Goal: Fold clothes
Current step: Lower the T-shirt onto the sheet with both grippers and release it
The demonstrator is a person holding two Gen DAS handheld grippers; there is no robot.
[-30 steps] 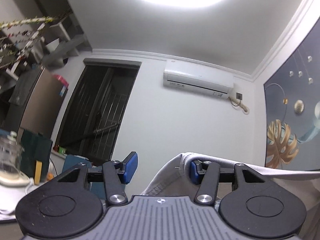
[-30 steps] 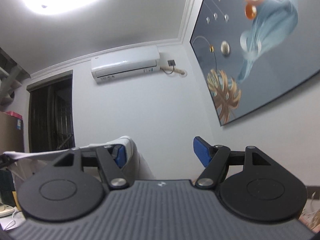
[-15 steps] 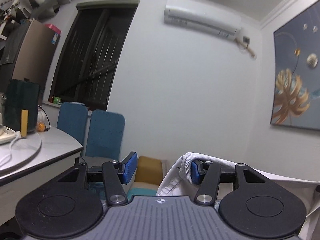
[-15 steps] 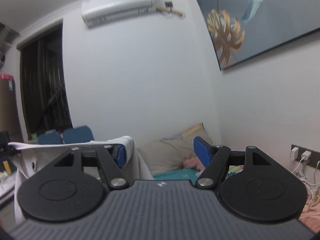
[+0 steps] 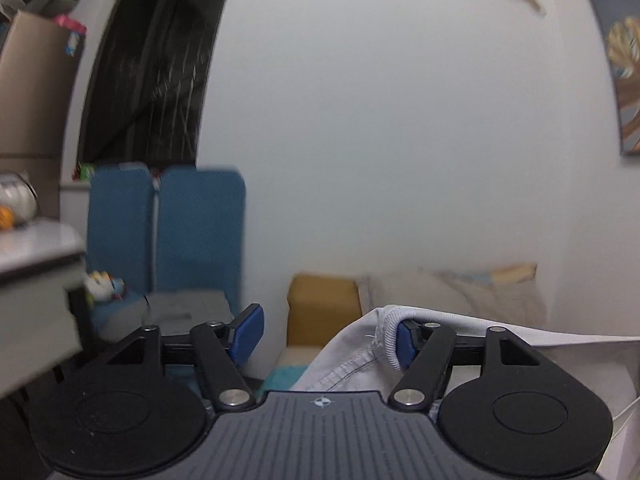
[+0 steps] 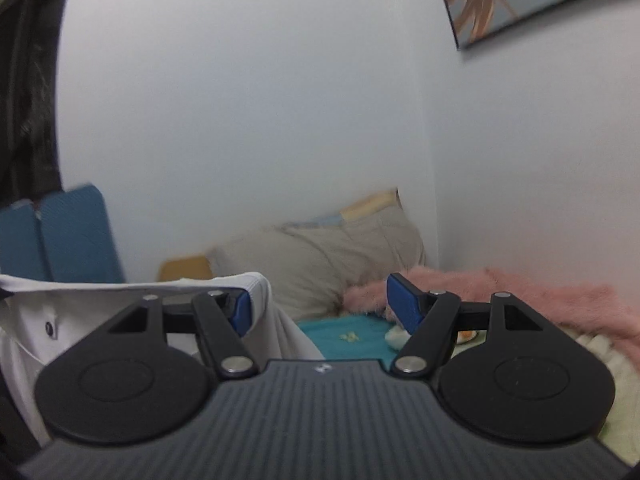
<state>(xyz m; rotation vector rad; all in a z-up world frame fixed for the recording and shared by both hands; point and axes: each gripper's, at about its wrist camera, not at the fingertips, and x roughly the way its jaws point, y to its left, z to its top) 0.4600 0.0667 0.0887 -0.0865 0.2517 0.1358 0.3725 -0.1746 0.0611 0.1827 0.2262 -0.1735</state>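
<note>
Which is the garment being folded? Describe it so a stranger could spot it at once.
Start at the bed with the teal sheet, beige pillow and pink fluffy blanket. Above it, the white garment hangs stretched between the left gripper and right gripper, draped over one finger of each. It alone is white, with a ribbed hem.

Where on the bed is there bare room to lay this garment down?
The teal sheet is mostly bare, bordered by the pillow behind, the garment at left and the pink blanket at right. Its right edge is crowded by a small toy.
</note>
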